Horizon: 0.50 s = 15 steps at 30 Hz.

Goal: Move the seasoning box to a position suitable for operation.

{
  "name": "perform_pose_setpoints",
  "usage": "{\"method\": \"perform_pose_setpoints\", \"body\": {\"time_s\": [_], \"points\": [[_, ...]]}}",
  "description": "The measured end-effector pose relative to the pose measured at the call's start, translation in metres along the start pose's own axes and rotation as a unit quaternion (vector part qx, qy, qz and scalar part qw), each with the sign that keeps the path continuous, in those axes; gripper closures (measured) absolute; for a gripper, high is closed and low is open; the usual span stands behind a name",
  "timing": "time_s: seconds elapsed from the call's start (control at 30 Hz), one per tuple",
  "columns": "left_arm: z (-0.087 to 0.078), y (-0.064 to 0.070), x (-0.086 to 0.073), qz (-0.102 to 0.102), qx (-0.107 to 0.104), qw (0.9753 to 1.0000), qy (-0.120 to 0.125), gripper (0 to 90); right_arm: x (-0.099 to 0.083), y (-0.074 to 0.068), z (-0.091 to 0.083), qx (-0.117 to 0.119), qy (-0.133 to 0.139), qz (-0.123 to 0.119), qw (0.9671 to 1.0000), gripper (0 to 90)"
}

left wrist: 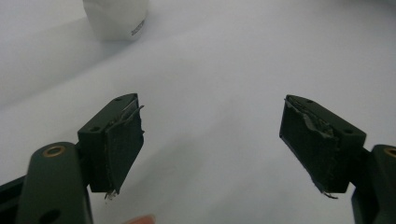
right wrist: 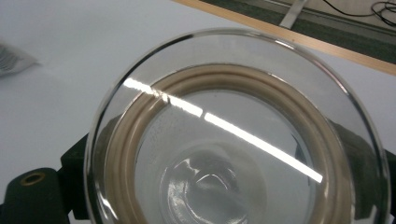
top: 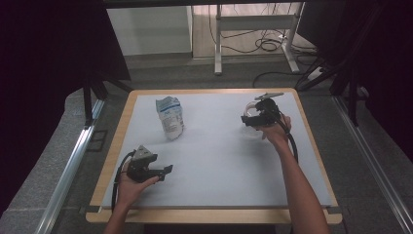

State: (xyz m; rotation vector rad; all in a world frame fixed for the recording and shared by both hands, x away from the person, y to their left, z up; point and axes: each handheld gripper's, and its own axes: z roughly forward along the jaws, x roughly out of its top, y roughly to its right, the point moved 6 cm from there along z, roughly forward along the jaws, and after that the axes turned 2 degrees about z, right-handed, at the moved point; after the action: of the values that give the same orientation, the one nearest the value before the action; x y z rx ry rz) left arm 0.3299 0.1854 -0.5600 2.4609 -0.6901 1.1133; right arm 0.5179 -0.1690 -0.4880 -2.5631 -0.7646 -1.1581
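Glass lid (right wrist: 236, 135) — one — pinched in right gripper (top: 256, 118) fingers; left gripper (top: 163, 171) fingers spread; one bag (top: 170, 117).

A clear glass lid (right wrist: 233, 140) ringed by a beige seal is seen; a white pouch (top: 170, 117) is printed blue; the bench (top: 219, 161) is pale grey, wood-edged.

This looks like a lab or test room set up for recording. A wooden-edged table (top: 311, 146) with a plain pale sheet over it stands on grey carpet, flanked by metal rails (top: 68, 165) and dark curtains (top: 48, 73) on both sides. Behind it a white metal desk frame (top: 253, 29) stands over loose black cables (top: 268, 45) on the floor; the far wall is too dim to read, so which kind of lab stays uncertain.
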Motion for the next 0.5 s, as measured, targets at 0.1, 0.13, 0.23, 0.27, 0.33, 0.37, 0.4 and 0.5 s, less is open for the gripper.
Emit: {"method": "perform_pose_setpoints", "body": {"time_s": [0.1,0.13,0.23,0.27,0.33,0.37,0.4,0.5], "points": [[0.000,-0.002,-0.002,-0.004,0.000,1.0000,-0.001,21.2,-0.002,-0.005,-0.006,0.011,0.001,-0.009,0.9999,11.4],[0.000,-0.002,-0.002,-0.008,0.000,1.0000,0.000,21.2,-0.004,-0.009,-0.011,0.018,0.000,-0.016,0.9997,11.4],[-0.002,-0.003,-0.003,-0.009,0.000,1.0000,0.001,21.2,-0.007,-0.014,-0.016,0.029,0.001,-0.023,0.9993,11.4],[-0.003,-0.002,-0.003,-0.010,0.000,0.9999,0.001,21.2,-0.008,-0.015,-0.017,0.033,0.002,-0.025,0.9991,11.4],[-0.003,-0.002,-0.003,-0.008,-0.001,1.0000,0.001,21.2,-0.010,-0.017,-0.019,0.039,0.002,-0.025,0.9989,11.4],[-0.003,-0.001,-0.003,-0.007,-0.001,1.0000,0.001,21.3,-0.012,-0.018,-0.020,0.044,0.000,-0.025,0.9987,11.4],[-0.003,-0.001,-0.003,-0.007,-0.002,1.0000,0.000,21.3,-0.016,-0.020,-0.023,0.051,-0.001,-0.031,0.9982,11.4],[-0.002,0.000,-0.003,-0.009,-0.003,1.0000,-0.002,21.3,-0.022,-0.023,-0.027,0.062,-0.004,-0.037,0.9974,11.4]]}}
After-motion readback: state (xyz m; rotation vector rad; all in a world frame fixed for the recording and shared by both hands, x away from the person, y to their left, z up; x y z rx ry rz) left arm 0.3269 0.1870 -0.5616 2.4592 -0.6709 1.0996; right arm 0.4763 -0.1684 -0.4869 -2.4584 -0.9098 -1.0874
